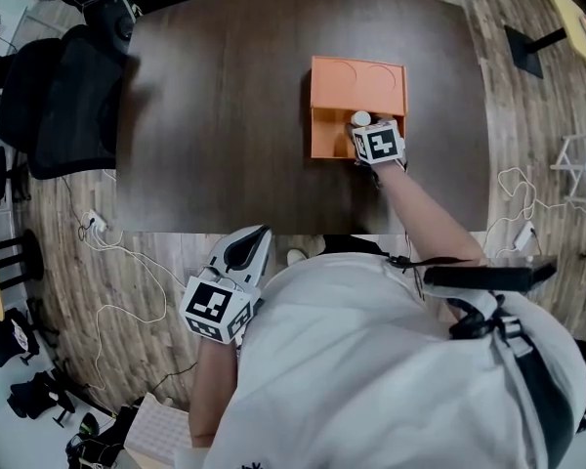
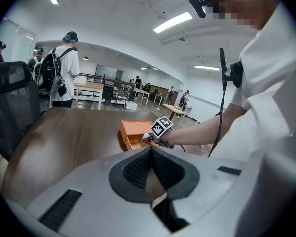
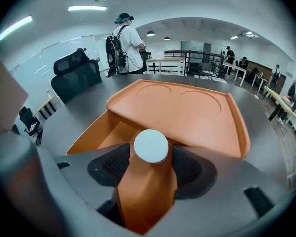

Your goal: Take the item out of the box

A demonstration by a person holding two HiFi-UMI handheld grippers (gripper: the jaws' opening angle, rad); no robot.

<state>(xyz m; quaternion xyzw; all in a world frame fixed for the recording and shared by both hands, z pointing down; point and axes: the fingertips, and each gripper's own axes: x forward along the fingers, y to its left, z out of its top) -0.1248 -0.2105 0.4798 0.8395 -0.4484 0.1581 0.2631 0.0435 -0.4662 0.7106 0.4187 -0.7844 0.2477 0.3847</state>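
An orange box (image 1: 356, 78) lies open on the dark table (image 1: 225, 115), its lid with two round imprints folded back. An orange item with a white round cap (image 1: 360, 118) stands in the box's near compartment. My right gripper (image 1: 363, 133) reaches down over it. In the right gripper view the item (image 3: 150, 146) sits between the wide-spread pads (image 3: 111, 167) of the right gripper (image 3: 149, 174), in front of the box lid (image 3: 187, 107). My left gripper (image 1: 257, 234) hangs off the table's near edge by my body, empty. Its pads (image 2: 138, 169) meet at the tip.
A black office chair (image 1: 59, 96) stands at the table's left side. Cables (image 1: 127, 262) trail over the wooden floor near me. Another chair (image 3: 79, 70) and several people (image 2: 64, 68) are behind the table. The left gripper view shows the box (image 2: 130, 130) far across the table.
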